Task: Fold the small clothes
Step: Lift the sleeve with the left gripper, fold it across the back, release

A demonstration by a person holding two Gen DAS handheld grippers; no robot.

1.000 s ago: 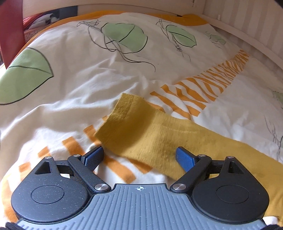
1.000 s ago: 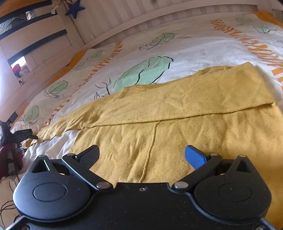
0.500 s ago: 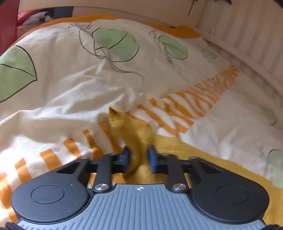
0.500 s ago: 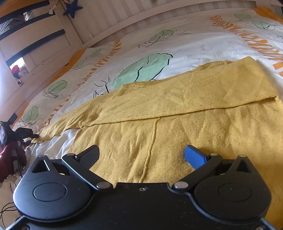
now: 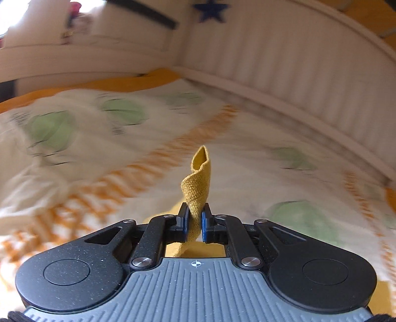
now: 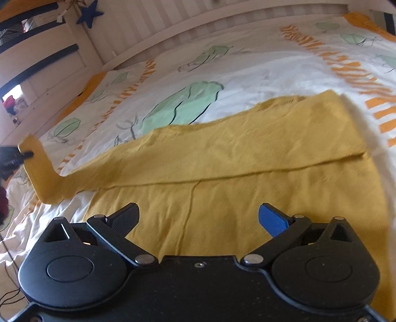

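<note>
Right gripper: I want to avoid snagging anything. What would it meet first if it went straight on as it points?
Probably the yellow garment lying on the bed under the open right gripper; depth is unclear.

The garment (image 6: 247, 153) lies on the bed cover (image 6: 259, 69), its sleeve end (image 5: 198, 183) lifted at left.

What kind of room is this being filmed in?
Most likely a child's bedroom. A duvet printed with green leaves and orange stripes covers a bed with a white slatted frame, and a blue star decoration hangs above. A mustard-yellow garment lies spread on it.
</note>
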